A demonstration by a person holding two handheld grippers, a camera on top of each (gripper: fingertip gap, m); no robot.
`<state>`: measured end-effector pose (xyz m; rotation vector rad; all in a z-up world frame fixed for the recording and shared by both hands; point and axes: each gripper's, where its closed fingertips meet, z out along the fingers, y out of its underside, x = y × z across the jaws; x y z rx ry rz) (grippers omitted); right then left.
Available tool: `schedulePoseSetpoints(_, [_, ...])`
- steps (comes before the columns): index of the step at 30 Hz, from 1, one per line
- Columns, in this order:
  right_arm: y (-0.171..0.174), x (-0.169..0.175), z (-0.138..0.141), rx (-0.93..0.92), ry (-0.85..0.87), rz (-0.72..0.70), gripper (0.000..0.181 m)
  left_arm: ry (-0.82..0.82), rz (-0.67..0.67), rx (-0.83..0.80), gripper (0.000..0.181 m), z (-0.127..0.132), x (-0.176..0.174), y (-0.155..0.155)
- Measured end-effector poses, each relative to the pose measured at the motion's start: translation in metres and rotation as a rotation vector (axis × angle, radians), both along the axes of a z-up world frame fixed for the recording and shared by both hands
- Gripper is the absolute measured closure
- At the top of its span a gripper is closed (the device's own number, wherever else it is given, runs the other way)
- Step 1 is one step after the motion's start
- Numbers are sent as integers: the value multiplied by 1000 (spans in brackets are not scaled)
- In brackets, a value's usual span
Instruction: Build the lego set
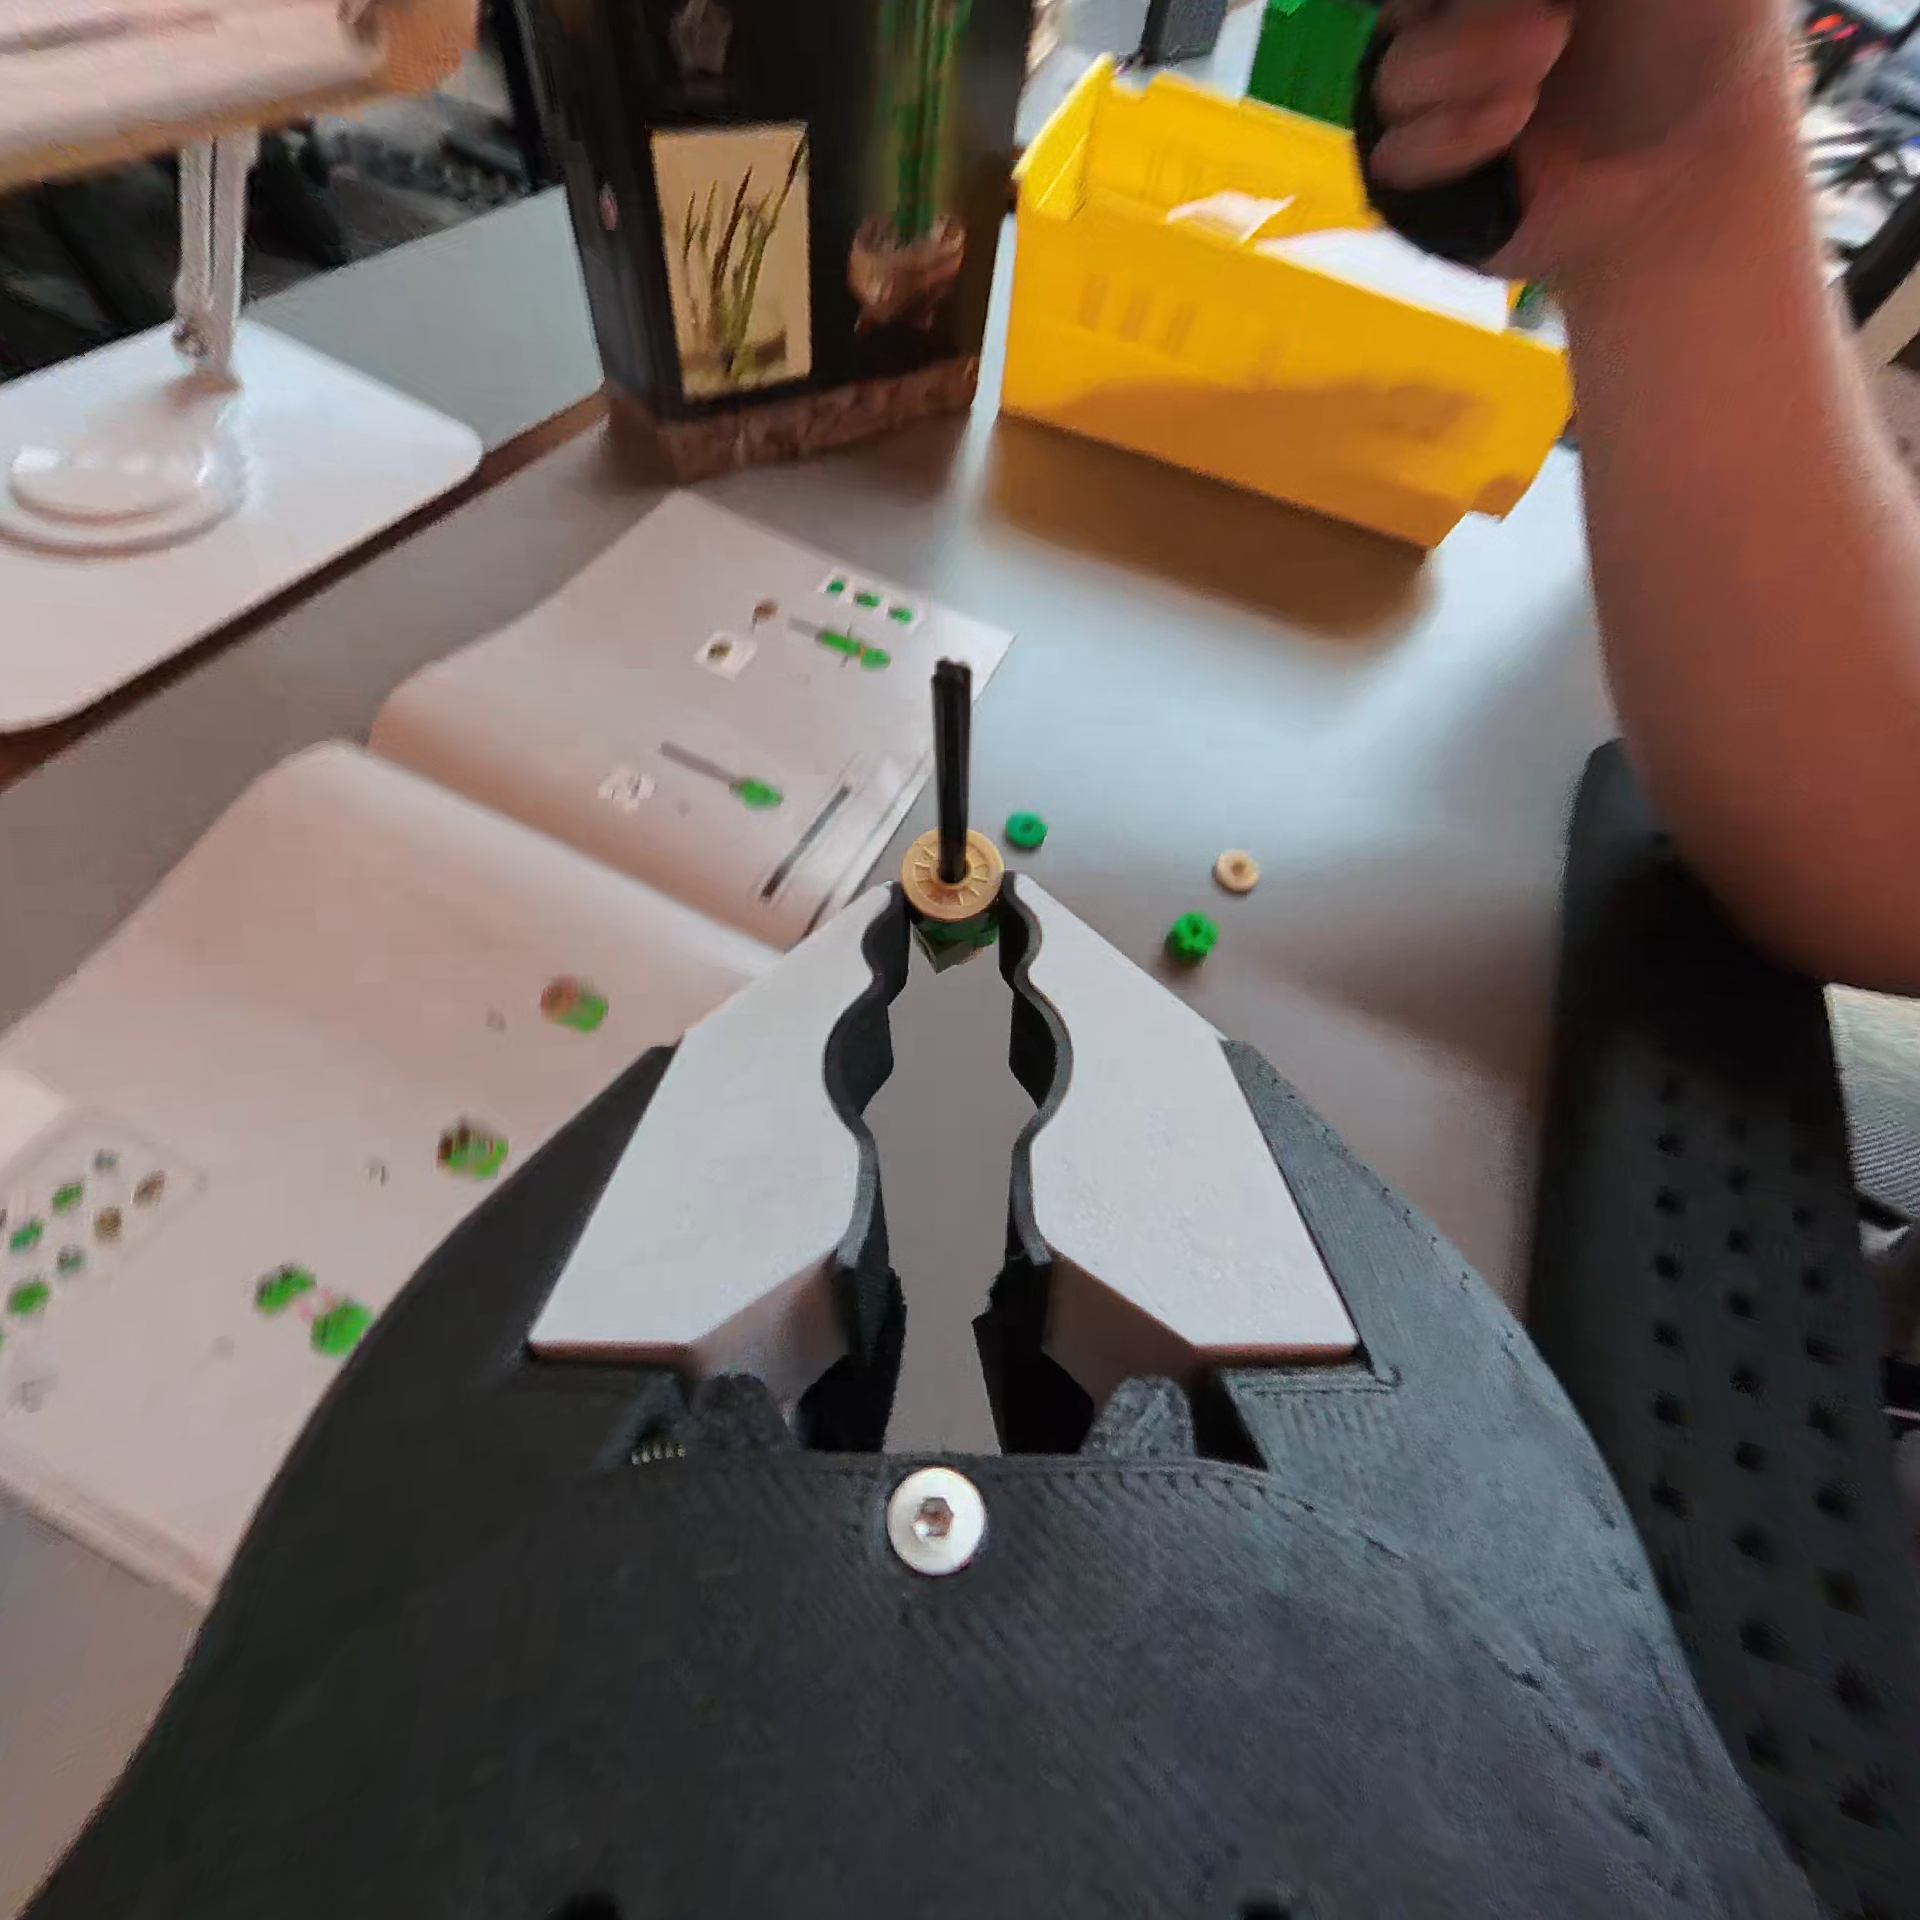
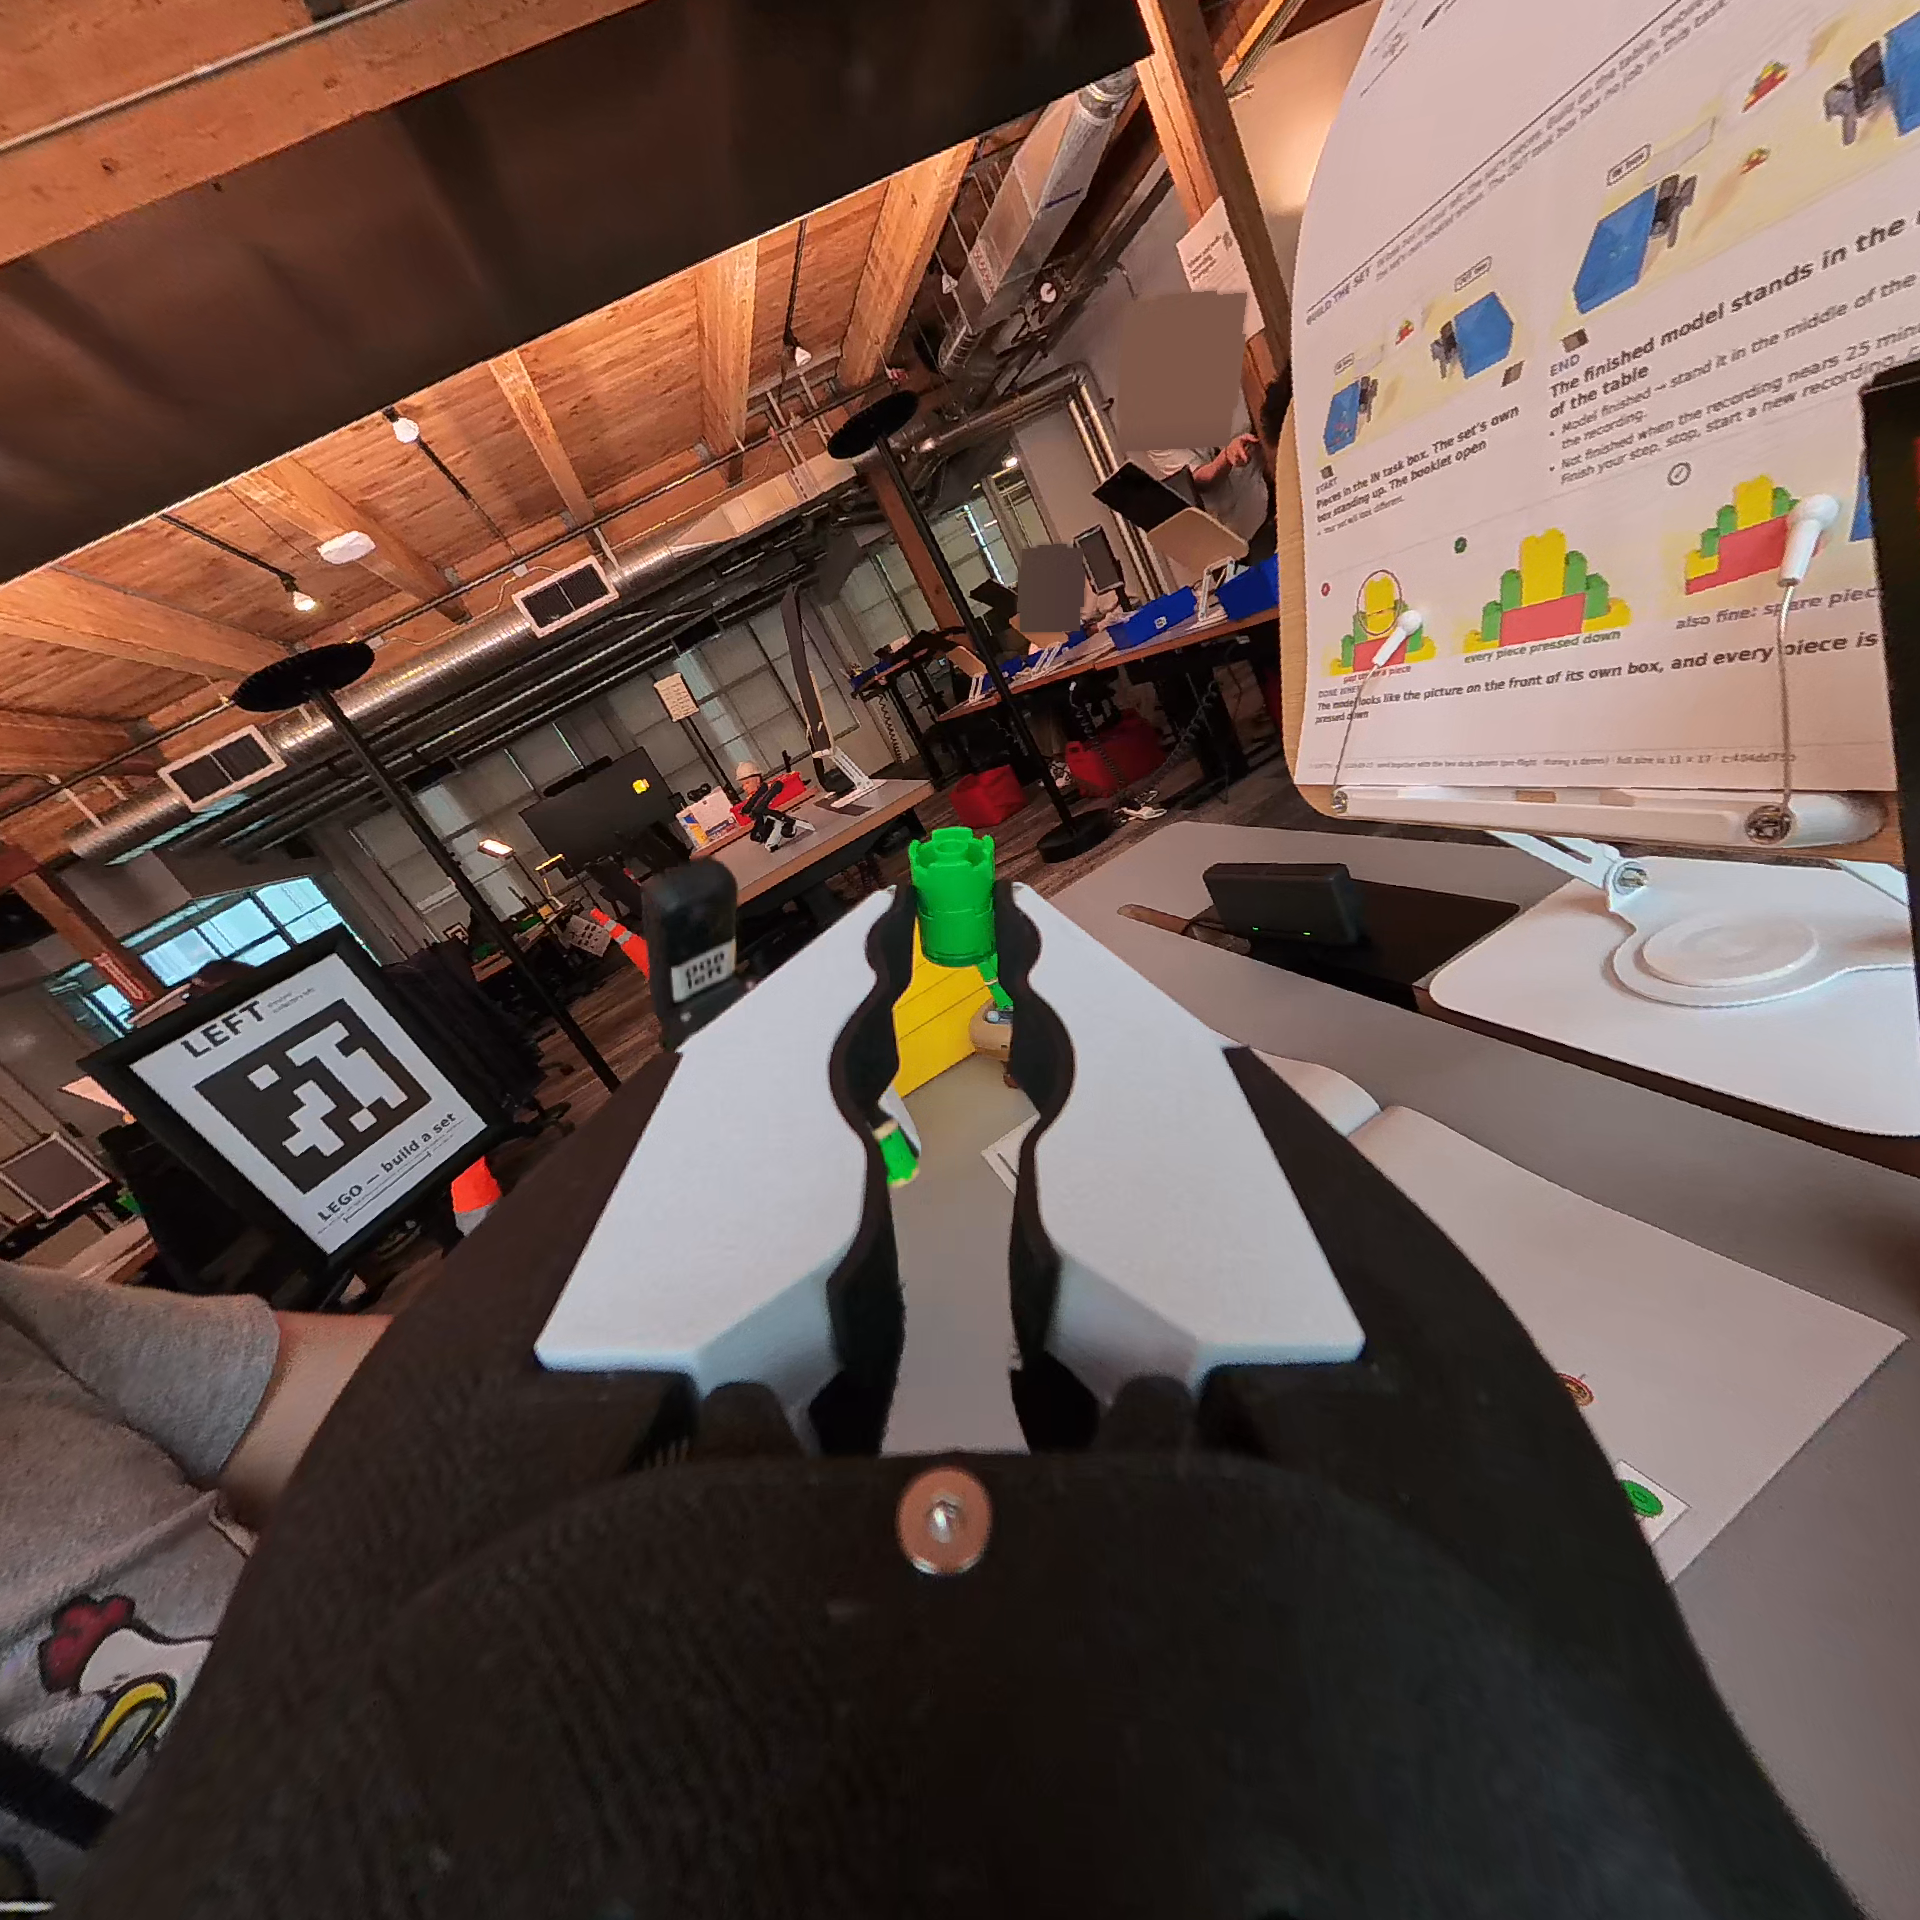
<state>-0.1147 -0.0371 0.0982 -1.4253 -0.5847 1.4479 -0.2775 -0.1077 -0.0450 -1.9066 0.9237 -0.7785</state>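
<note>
My left gripper (image 1: 952, 914) is shut on a small stack: a green piece (image 1: 954, 940) under a tan round piece (image 1: 951, 871), with a black axle (image 1: 950, 764) standing up out of it. It is held above the grey table, near the open instruction booklet (image 1: 499, 894). My right gripper (image 2: 951, 914) is shut on a green cylindrical piece (image 2: 950, 896) and is raised high, tilted up toward the room. Loose on the table lie a green round piece (image 1: 1024, 829), a tan round piece (image 1: 1235, 870) and a green stud piece (image 1: 1191, 936).
A yellow bin (image 1: 1268, 312) and the set's dark box (image 1: 790, 208) stand at the back of the table. A white stand base (image 1: 187, 499) is at the left. A person's forearm (image 1: 1725, 520) reaches across the right side. A white instruction sheet on a holder (image 2: 1600, 416) stands at the right.
</note>
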Motion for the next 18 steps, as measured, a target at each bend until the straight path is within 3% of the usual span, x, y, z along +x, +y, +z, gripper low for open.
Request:
schedulePoseSetpoints(3, [3,-1,-3,-4,-13,-9,167,-23,-60,31,166,36,23,16])
schedulePoseSetpoints(6, [4,-3,-6,-3,-28,-16,167,-29,-105,17,166,57,41,24])
schedulePoseSetpoints(11, [8,-7,-12,-8,-58,-28,167,-77,-149,-67,166,52,58,25])
schedulePoseSetpoints(18, [10,-13,-16,-6,-93,-38,167,-44,-175,-96,166,43,48,15])
